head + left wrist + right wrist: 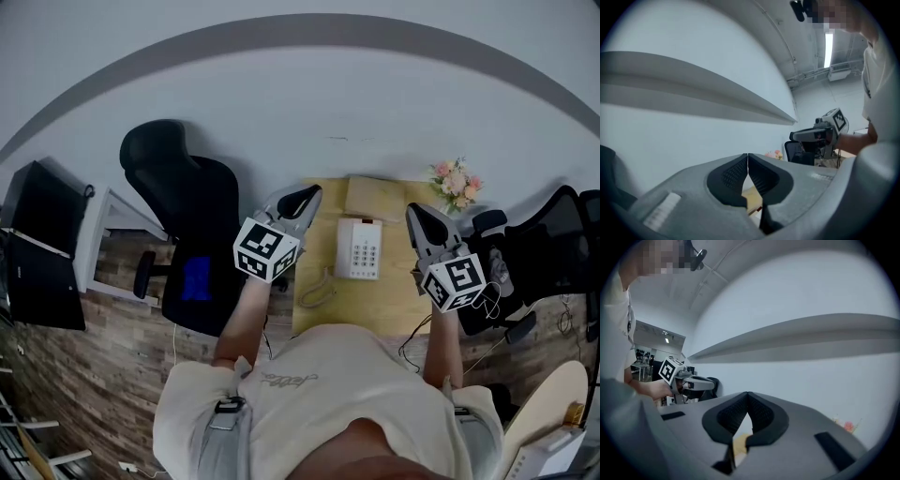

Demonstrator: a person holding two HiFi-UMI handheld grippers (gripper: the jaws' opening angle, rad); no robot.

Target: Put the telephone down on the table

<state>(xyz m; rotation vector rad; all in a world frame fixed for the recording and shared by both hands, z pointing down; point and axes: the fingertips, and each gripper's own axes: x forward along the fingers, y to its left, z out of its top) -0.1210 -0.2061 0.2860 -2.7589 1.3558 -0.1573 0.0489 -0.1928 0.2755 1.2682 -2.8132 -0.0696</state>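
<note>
Both jaw pairs are together and empty: left gripper (302, 200) and right gripper (422, 221) flank the telephone (359, 248), which lies flat on the table (401, 292), so placement appears done, nothing outstanding.

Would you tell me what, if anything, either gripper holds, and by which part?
Nothing: the left gripper and right gripper are shut and empty; the telephone lies on the table.

Facing a pale wall (300, 122) crossed by a grey band (281, 33), and looking down on a wood-plank floor (75, 366). Seeing a light wooden table (398, 302) flanked by a black office chair (183, 202) on the left and another dark chair (553, 239) on the right, with perhaps a monitor (37, 248) at the far left. Being lit from overhead by a ceiling strip light (828, 47).
</note>
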